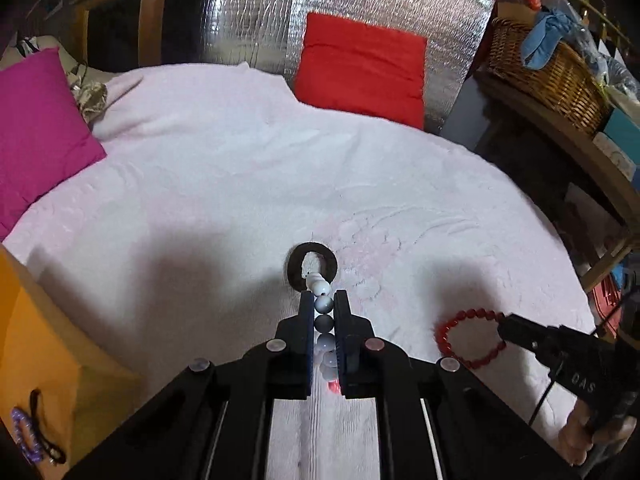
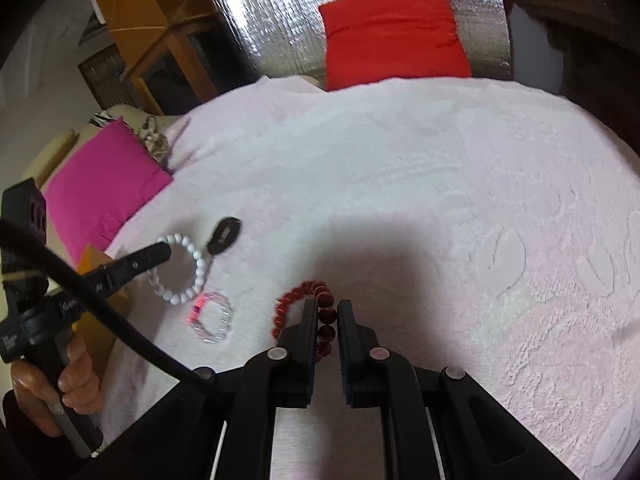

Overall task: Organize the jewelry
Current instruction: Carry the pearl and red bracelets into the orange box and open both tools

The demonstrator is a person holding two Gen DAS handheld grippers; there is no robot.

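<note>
My left gripper (image 1: 323, 300) is shut on a white bead bracelet (image 1: 323, 303), also seen in the right wrist view (image 2: 188, 268) held above the bed. My right gripper (image 2: 325, 308) is shut on a red bead bracelet (image 2: 298, 304), also seen in the left wrist view (image 1: 468, 338). A black ring-shaped bangle (image 1: 312, 266) lies on the pink blanket (image 1: 240, 168) just beyond my left fingertips; it shows as a dark oval in the right wrist view (image 2: 225, 235). A clear pink-beaded bracelet (image 2: 211, 318) lies between the two grippers. An orange box (image 1: 36, 344) at lower left holds a purple bracelet (image 1: 24, 436) and a black cord.
A magenta pillow (image 1: 36, 128) lies at the left, a red pillow (image 1: 360, 68) at the far edge against a silver foil wall. A wicker basket (image 1: 540, 68) stands on a wooden shelf at the right. The left gripper (image 2: 160, 254) reaches in from the left.
</note>
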